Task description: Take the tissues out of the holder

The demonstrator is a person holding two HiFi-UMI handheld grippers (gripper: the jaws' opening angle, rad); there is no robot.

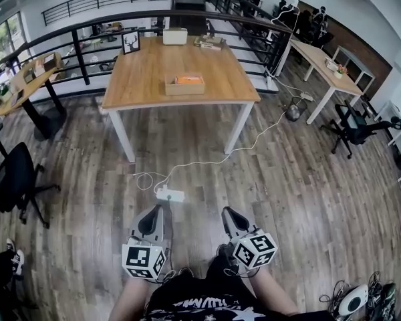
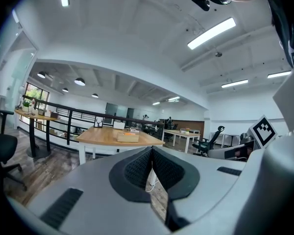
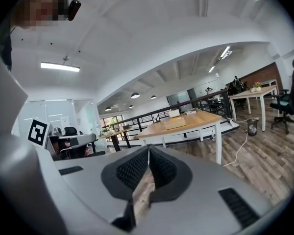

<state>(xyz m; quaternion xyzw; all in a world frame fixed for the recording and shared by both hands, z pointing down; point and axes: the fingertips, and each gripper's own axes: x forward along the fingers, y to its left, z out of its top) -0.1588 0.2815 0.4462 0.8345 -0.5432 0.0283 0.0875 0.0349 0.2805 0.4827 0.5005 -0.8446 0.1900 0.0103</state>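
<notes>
While the holder (image 1: 184,85) sits near the front edge of the table (image 1: 140,79) w/ the tissues (image 1: 188,79) inside, both grippers are well apart from it, low over the floor by the person. Left gripper (image 1: 152,214) and right gripper (image 1: 231,215) are side by side. Jaws on the 2: pressed together, nothing between. Power strip (image 1: 170,194) lies just ahead of the left.

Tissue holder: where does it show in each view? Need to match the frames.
Head view: tissue holder upper centre, near the table's front edge.
Left gripper view: tissue holder small, just left of centre.
Right gripper view: tissue holder small, right of centre.
Shared landmark: the wooden table it sits on.
</notes>
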